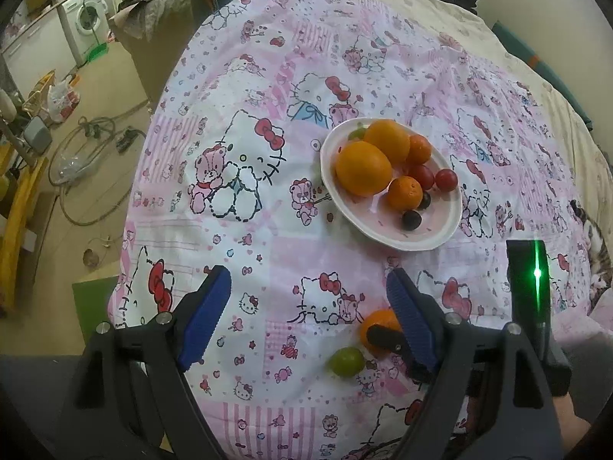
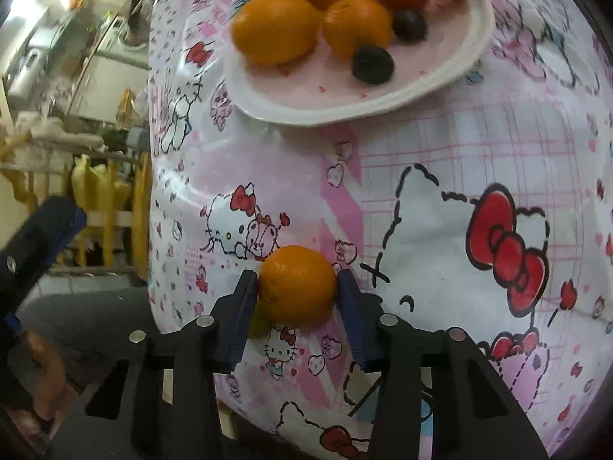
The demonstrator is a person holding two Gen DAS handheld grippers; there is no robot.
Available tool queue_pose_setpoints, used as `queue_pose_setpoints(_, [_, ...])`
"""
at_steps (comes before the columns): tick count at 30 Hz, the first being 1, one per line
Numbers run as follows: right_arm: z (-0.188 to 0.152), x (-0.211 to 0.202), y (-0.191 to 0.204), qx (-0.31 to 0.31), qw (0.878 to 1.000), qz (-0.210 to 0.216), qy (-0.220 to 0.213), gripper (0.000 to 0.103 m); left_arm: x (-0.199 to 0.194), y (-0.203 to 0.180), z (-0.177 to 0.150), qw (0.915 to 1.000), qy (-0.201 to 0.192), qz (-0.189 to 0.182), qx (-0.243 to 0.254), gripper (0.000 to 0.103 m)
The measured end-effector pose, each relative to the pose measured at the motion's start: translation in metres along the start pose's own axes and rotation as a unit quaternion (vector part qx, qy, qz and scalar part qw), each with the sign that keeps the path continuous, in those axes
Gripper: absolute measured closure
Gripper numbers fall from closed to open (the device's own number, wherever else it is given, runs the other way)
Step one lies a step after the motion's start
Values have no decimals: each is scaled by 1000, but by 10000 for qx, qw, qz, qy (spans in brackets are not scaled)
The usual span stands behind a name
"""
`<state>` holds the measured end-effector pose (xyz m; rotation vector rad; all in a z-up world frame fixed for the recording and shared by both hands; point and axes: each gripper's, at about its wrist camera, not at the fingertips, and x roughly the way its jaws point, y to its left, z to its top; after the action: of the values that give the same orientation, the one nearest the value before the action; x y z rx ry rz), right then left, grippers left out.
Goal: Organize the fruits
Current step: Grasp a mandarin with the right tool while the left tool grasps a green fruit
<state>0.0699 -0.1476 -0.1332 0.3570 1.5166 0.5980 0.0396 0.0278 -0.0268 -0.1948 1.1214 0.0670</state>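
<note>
A white plate [image 1: 345, 207] on the Hello Kitty bedspread holds oranges [image 1: 363, 168], small mandarins, red tomatoes [image 1: 445, 179], dark grapes [image 1: 411, 219] and a green fruit. It also shows in the right wrist view [image 2: 306, 109]. My right gripper [image 2: 298, 281] is shut on a mandarin [image 2: 298, 285] just above the bedspread, near the plate's front edge. In the left wrist view that mandarin [image 1: 377, 322] lies partly behind my right finger. A green grape [image 1: 346, 361] lies loose beside it. My left gripper [image 1: 310, 303] is open and empty above the bedspread.
The bed's left edge [image 1: 153, 145] drops to a cluttered floor with a hose [image 1: 88, 176] and a washing machine [image 1: 86, 19]. A cat [image 1: 595, 257] lies on the bed at the far right. Bedding is piled at the back.
</note>
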Motion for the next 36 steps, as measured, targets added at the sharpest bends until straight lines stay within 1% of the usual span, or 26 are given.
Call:
queue_pose_setpoints(2, [-1, -2, 2, -86, 9999, -40, -36, 60, 0, 0, 0, 10000, -3, 14, -1, 22])
queue_pose_setpoints(6, [1, -12, -6, 34, 9998, 66, -171, 61, 1, 1, 0, 10000, -35, 35, -13, 22])
queue_pose_setpoints(9, [4, -28, -16, 146, 9991, 106, -395, 61, 6, 4, -1, 10000, 31, 21, -22, 22])
queue_pose_setpoints(11, [5, -39, -21, 207, 9981, 130, -559, 61, 11, 3, -4, 9999, 164, -46, -2, 22])
queue_pose_setpoints(14, [3, -58, -31, 302, 9962, 129, -806, 61, 26, -9, -14, 9974, 612, -246, 279, 22])
queue_pose_setpoints(15, [2, -61, -33, 333, 9957, 132, -850, 61, 32, -14, -19, 9956, 795, -292, 412, 22])
queue_pose_setpoints(16, [1, -67, -38, 400, 9948, 148, -930, 61, 41, -23, -26, 9919, 1059, -311, 621, 22])
queue_pose_setpoints(19, [-1, -83, -48, 549, 9920, 170, -1124, 60, 56, -38, -40, 9857, 1370, -219, 952, 22])
queue_pose_setpoints(21, [0, -93, -54, 654, 9897, 207, -1255, 61, 65, -48, -48, 9821, 1485, -136, 1147, 24])
queue_pose_setpoints(22, [0, -96, -55, 689, 9889, 228, -1295, 61, 68, -52, -50, 9807, 1523, -132, 1221, 26])
queue_pose_setpoints(23, [0, -99, -57, 717, 9882, 243, -1333, 61, 71, -55, -51, 9795, 1560, -152, 1265, 35])
queue_pose_setpoints(24, [0, -100, -58, 748, 9873, 246, -1380, 60, 75, -57, -53, 9784, 1605, -130, 1296, 41])
queue_pose_setpoints(26, [1, -104, -59, 795, 9860, 257, -1441, 60, 83, -59, -55, 9762, 1701, 34, 1347, 45])
queue_pose_setpoints(27, [2, -105, -59, 801, 9859, 267, -1445, 60, 85, -58, -56, 9759, 1718, 88, 1342, 53])
queue_pose_setpoints(28, [2, -105, -59, 799, 9859, 271, -1448, 60, 86, -58, -56, 9757, 1736, 121, 1335, 58])
queue_pose_setpoints(29, [2, -105, -59, 791, 9859, 269, -1452, 60, 86, -58, -56, 9756, 1746, 115, 1324, 67])
queue_pose_setpoints(30, [2, -105, -58, 784, 9860, 268, -1450, 60, 86, -58, -56, 9757, 1749, 83, 1316, 74])
queue_pose_setpoints(32, [0, -106, -58, 772, 9861, 274, -1447, 60, 86, -58, -56, 9755, 1749, 65, 1331, 76])
queue_pose_setpoints(34, [1, -108, -59, 763, 9861, 283, -1449, 60, 85, -59, -57, 9756, 1729, 46, 1355, 80])
queue_pose_setpoints(36, [0, -109, -58, 753, 9860, 287, -1462, 60, 83, -57, -55, 9761, 1708, 25, 1344, 81])
